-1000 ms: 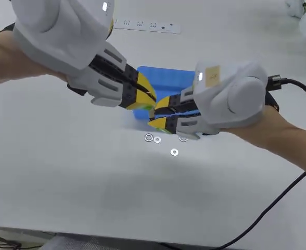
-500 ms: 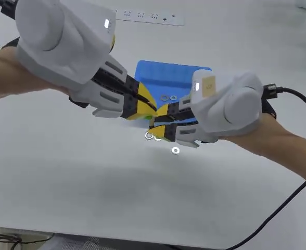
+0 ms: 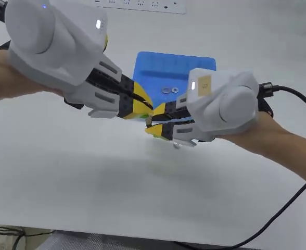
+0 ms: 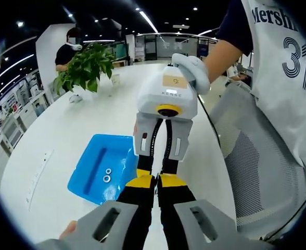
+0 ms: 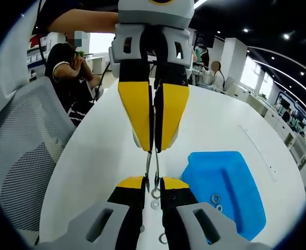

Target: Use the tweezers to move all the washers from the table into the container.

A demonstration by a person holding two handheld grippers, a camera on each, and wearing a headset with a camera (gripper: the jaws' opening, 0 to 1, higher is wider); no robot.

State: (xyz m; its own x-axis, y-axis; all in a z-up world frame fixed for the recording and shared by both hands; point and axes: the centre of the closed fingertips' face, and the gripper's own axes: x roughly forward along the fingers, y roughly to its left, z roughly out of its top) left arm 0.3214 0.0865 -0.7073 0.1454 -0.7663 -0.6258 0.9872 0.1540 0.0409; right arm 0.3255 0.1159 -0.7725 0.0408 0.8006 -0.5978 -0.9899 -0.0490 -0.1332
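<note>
Beneath the right gripper (image 3: 152,124), washers (image 5: 156,194) sit half-hidden — tweezers (image 5: 152,166) barely discernible.

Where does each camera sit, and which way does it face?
Head view: on the headset, facing down at the white table; the person's forearms, left gripper and right gripper show.
Left gripper view: on the left gripper, facing the right gripper; the white numbered jersey shows.
Right gripper view: on the right gripper, facing the left gripper, which pinches thin metal tweezers; own jaws below.
Shared: the blue plastic container holding small metal washers.
</note>
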